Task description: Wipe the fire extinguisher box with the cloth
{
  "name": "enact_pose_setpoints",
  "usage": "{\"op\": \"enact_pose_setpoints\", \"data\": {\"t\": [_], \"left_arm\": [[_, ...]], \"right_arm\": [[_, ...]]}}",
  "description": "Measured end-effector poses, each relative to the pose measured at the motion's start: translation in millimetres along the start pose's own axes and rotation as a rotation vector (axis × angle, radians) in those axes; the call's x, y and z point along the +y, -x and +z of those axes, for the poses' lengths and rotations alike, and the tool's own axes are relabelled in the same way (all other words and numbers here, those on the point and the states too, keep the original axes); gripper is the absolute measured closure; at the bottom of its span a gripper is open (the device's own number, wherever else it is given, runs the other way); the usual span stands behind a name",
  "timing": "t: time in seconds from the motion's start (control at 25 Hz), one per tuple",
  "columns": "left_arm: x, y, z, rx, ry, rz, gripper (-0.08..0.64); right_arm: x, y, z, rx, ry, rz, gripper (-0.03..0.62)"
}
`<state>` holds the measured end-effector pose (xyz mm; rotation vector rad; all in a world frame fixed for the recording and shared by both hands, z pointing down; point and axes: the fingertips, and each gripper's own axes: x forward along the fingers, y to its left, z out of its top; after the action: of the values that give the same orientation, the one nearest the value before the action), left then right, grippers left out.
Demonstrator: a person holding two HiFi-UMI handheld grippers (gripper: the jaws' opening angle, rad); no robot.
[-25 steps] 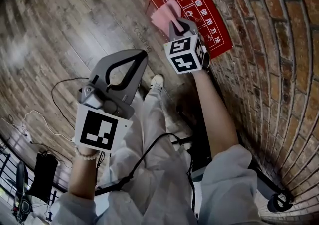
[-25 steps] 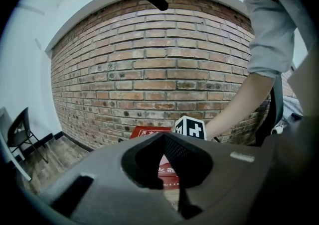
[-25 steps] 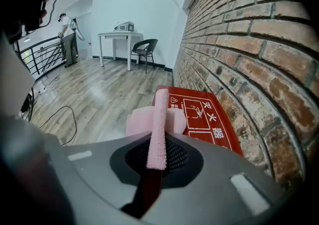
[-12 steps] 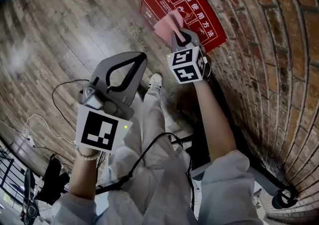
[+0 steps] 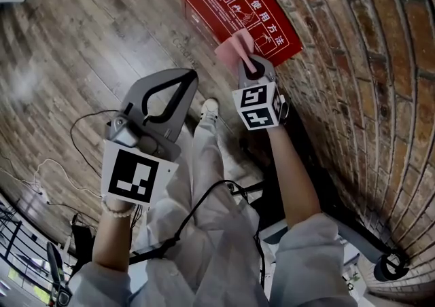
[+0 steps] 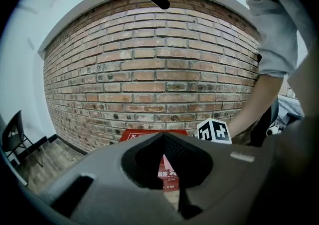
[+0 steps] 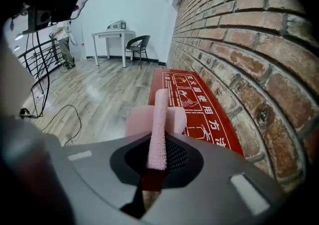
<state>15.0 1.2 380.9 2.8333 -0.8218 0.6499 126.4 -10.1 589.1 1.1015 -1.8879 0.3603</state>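
Observation:
The red fire extinguisher box (image 5: 231, 0) stands on the floor against the brick wall, its lid printed with white characters. My right gripper (image 5: 247, 66) is shut on a pink cloth (image 5: 235, 47), which lies against the near edge of the lid. In the right gripper view the cloth (image 7: 159, 114) sticks up folded between the jaws of the right gripper (image 7: 156, 144), with the box (image 7: 202, 117) just beyond. My left gripper (image 5: 185, 79) hangs shut and empty over the floor, left of the box. In the left gripper view the box (image 6: 144, 135) shows past the left gripper (image 6: 164, 142).
The brick wall (image 5: 367, 61) runs along the right. Cables (image 5: 81, 122) trail across the wooden floor (image 5: 81, 34) at the left. The person's legs and a white shoe (image 5: 211, 109) stand between the grippers. A white table (image 7: 112, 37) and black chair (image 7: 138, 45) stand far back.
The right gripper has drawn the pink cloth from the middle of the lid toward its near edge. The left gripper has stayed put.

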Motion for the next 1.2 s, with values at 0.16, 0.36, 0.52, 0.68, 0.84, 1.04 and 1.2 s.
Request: {"op": "enact_pose_setpoints", "data": {"t": [0.16,0.36,0.52,0.68,0.84,1.04,1.2], "left_arm": [[-3,-3,1,0.001,-0.006,-0.007,0.563],[-6,-4,4,-0.003,-0.012,-0.014,0.563],[-9,-4,4,-0.002,-0.012,-0.018,0.563],[-13,-4,4,-0.005,-0.012,-0.022,0.563],[-18,-2,6,-0.008,-0.019,-0.025,0.563],[-17,8,19,-0.022,-0.036,-0.012,0.563],[-11,24,41,-0.036,-0.029,0.020,0.563]], "right_arm": [[-1,10,-14,0.007,-0.013,-0.006,0.575],[-3,22,-33,0.028,-0.027,-0.016,0.575],[-7,30,-53,0.058,-0.044,-0.033,0.575],[-10,34,-63,0.065,-0.067,-0.054,0.575],[-11,34,-63,0.061,-0.086,-0.055,0.575],[-11,52,-49,0.016,-0.122,-0.059,0.575],[-12,77,-27,-0.034,-0.155,-0.058,0.575]]}}
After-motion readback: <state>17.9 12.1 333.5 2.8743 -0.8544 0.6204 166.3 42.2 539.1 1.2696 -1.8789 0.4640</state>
